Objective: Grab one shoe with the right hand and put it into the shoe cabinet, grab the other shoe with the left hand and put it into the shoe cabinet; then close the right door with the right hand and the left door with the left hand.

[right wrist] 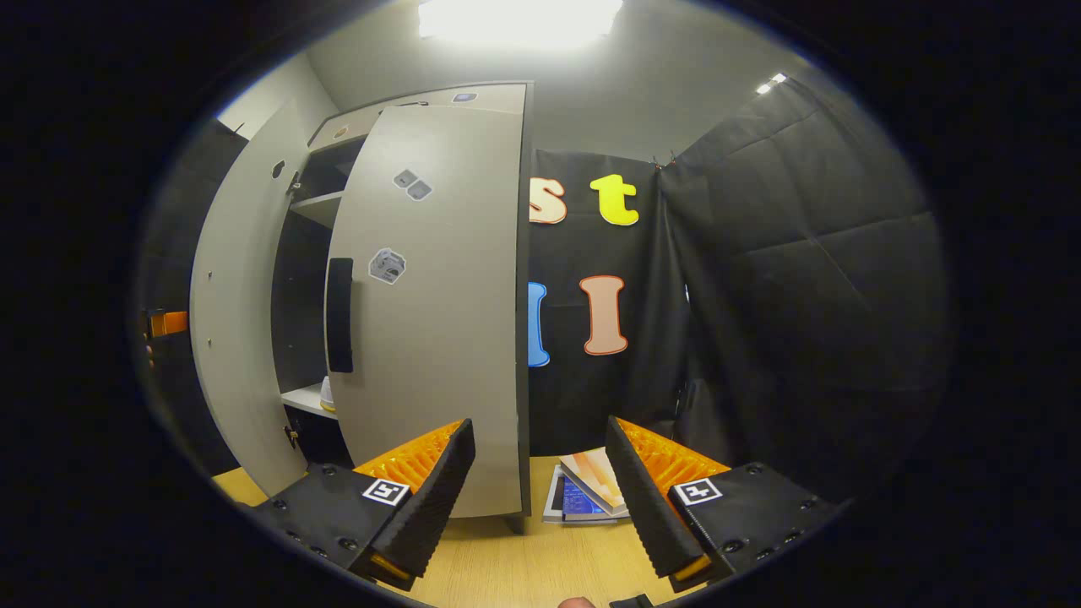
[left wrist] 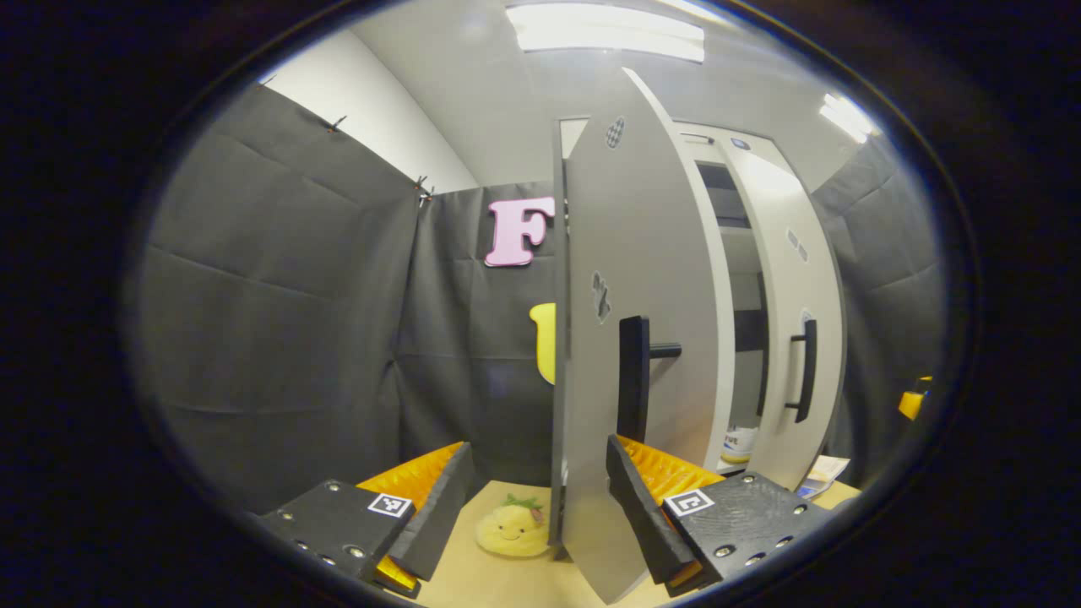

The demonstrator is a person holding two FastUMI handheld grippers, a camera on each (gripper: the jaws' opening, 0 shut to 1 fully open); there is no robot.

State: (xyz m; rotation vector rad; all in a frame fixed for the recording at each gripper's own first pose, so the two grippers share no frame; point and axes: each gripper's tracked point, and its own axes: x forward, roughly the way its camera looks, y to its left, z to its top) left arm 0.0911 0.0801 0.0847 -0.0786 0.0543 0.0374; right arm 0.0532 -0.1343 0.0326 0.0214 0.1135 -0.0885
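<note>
Now the doors: both shoes looked stowed, closing was in hand.
Left gripper (left wrist: pixel 536 498) sat open astride the left door (left wrist: pixel 642 338) edge; right gripper (right wrist: pixel 540 481) open by the right door (right wrist: pixel 431 312), a shoe (right wrist: pixel 326 395) shelved inside; next, push shut.

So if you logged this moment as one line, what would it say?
stage: closing doors | left door: ajar, edge between open left gripper fingers | right door: ajar | right gripper: open, empty | shoe: on cabinet shelf

Black hand-held gripper (left wrist: pixel 536 515), orange-ribbed fingers (left wrist: pixel 646 507)
</note>
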